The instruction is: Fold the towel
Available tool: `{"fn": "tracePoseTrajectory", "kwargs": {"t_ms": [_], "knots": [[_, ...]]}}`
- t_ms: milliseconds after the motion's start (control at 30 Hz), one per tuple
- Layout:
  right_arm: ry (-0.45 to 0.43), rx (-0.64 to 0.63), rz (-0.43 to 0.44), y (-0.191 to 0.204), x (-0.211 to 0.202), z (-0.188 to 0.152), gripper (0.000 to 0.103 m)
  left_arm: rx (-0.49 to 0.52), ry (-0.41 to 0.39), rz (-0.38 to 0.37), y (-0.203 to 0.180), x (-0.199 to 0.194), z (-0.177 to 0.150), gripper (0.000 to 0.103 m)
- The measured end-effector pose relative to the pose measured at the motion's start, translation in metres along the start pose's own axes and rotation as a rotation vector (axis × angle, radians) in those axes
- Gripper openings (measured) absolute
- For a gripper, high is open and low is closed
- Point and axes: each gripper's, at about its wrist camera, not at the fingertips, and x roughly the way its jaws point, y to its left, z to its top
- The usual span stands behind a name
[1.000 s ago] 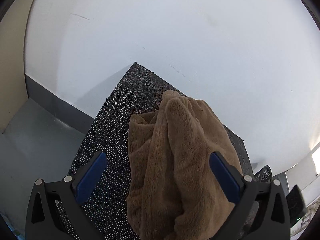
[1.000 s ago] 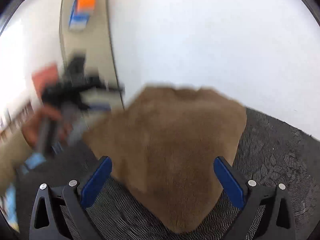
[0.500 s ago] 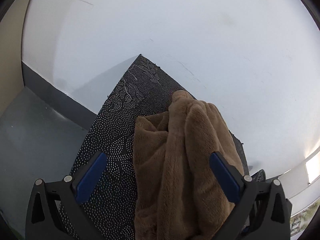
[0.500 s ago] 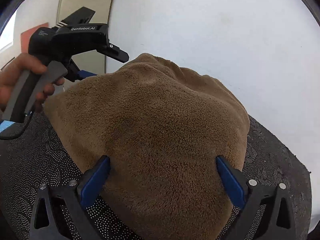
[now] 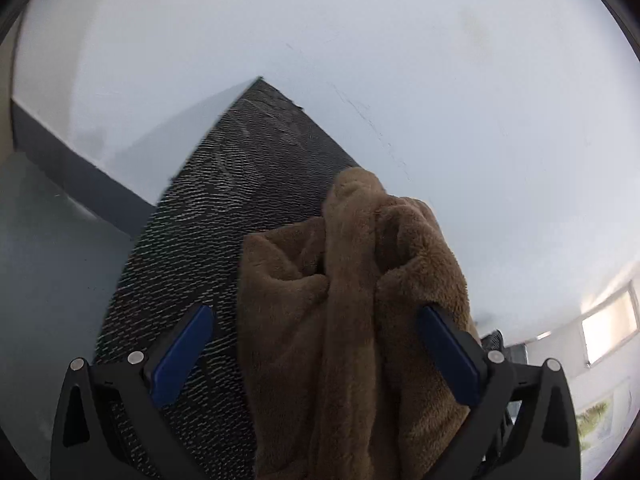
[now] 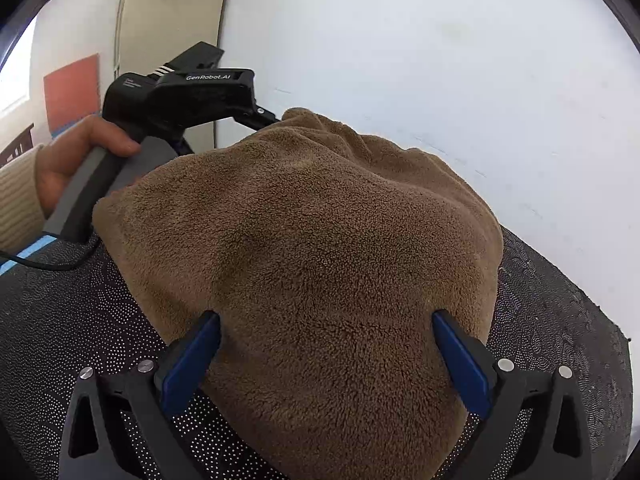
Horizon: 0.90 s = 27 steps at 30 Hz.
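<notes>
A brown fluffy towel lies bunched in a crumpled heap on a black mat with white dots. My left gripper is open, and the heap sits between its blue fingers, closer to the right one. In the right wrist view the towel rises as a rounded mound, and my right gripper is open with its fingers on either side of the mound's near end. The left gripper's body shows behind the towel, held by a hand; its fingertips are hidden by the cloth.
A white wall runs right behind the mat's far edge. Grey floor lies beyond the mat's left edge. The mat's ragged right edge is close to the wall. A black cable trails below the hand.
The right gripper closed in on the towel, so the mound now sits between its fingers. The left gripper shifted along the heap, which now sits lower and more to the right in its view. Both stayed open.
</notes>
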Motion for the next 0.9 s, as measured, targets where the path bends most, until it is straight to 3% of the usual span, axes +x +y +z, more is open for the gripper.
{"fn": "tracePoseTrajectory", "kwargs": {"t_ms": [167,400,533,733,900], "knots": [[-0.003,0.005,0.003,0.001,-0.014,-0.007,0.103,-0.007,0.021,-0.121,-0.003,0.008,0.003,0.103],[-0.006,0.008,0.006,0.002,-0.017,-0.009,0.103,-0.072,-0.010,-0.272,0.013,0.000,0.004,0.103],[-0.005,0.010,0.002,0.003,-0.015,-0.008,0.103,-0.038,0.054,-0.359,0.004,0.007,0.004,0.103],[-0.005,0.009,0.001,0.002,-0.016,-0.009,0.103,0.098,0.168,-0.147,-0.022,0.032,0.011,0.103],[-0.008,0.011,0.003,0.003,-0.016,-0.009,0.103,0.158,0.188,0.053,-0.026,0.037,0.019,0.103]]}}
